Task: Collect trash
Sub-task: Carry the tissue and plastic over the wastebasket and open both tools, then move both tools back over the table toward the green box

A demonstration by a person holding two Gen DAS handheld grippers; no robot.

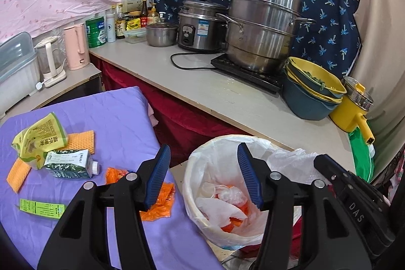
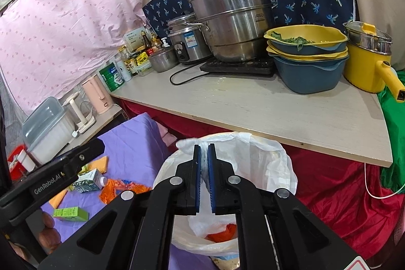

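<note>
Cluttered kitchen counter (image 1: 227, 95) with steel pots runs beyond both grippers. Nearer, a purple sheet (image 1: 121, 118) lies left of the left gripper (image 1: 202, 179), whose jaws stand wide apart and empty over the lined bin (image 1: 192, 168). Right gripper (image 2: 204, 181) hangs above that bin, jaws nearly closed; whether they pinch the liner I cannot tell. Remaining trash sits left of the jaws: yellow bag (image 1: 38, 138), milk carton (image 1: 69, 163), orange wrapper (image 1: 162, 204), green box (image 1: 41, 208). All look light; the wrapper probably crumples, so pinch a fold.

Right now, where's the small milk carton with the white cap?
In the left wrist view, the milk carton lies on its side on the purple cloth, left of the bin, between the yellow bag and orange wrapper.
</note>
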